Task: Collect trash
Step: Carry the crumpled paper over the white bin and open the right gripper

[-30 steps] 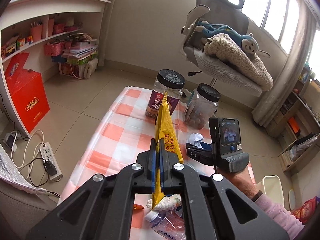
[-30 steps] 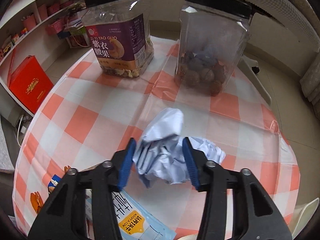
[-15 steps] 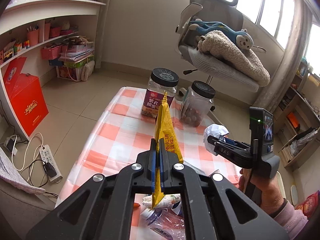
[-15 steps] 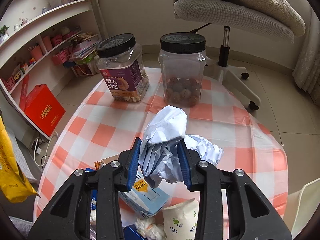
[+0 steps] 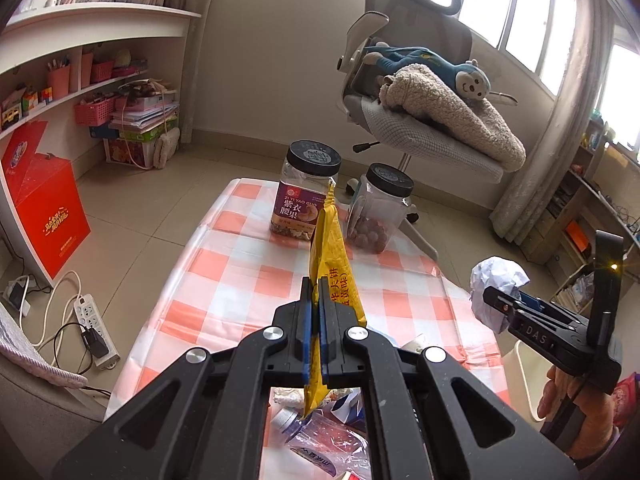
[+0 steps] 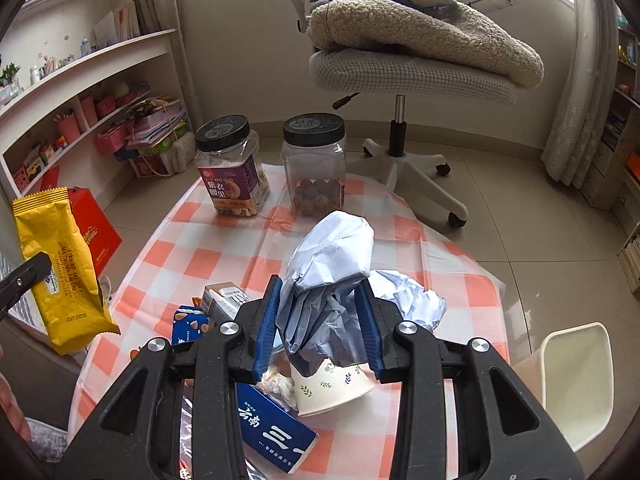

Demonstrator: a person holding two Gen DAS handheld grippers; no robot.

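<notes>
My left gripper [image 5: 315, 300] is shut on a yellow snack wrapper [image 5: 331, 268], held upright above the checked table [image 5: 248, 280]; the same yellow wrapper [image 6: 60, 268] shows at the left of the right wrist view. My right gripper [image 6: 318, 312] is shut on a crumpled ball of pale blue paper [image 6: 328, 276], lifted clear of the table. In the left wrist view that paper ball [image 5: 496, 284] hangs in the right gripper [image 5: 496, 304] off the table's right edge. Below lie a paper cup [image 6: 332, 384], a blue carton [image 6: 272, 432] and a small milk box [image 6: 224, 300].
Two black-lidded jars [image 6: 232, 168] [image 6: 316, 168] stand at the table's far end. An office chair [image 6: 400, 64] with a blanket and plush toy is behind them. A white bin [image 6: 572, 384] sits on the floor at the right. Shelves [image 5: 80, 92] line the left wall.
My right gripper has risen and drawn back to the right with the paper ball, away from the tabletop. The left gripper with the yellow wrapper has stayed nearly still.
</notes>
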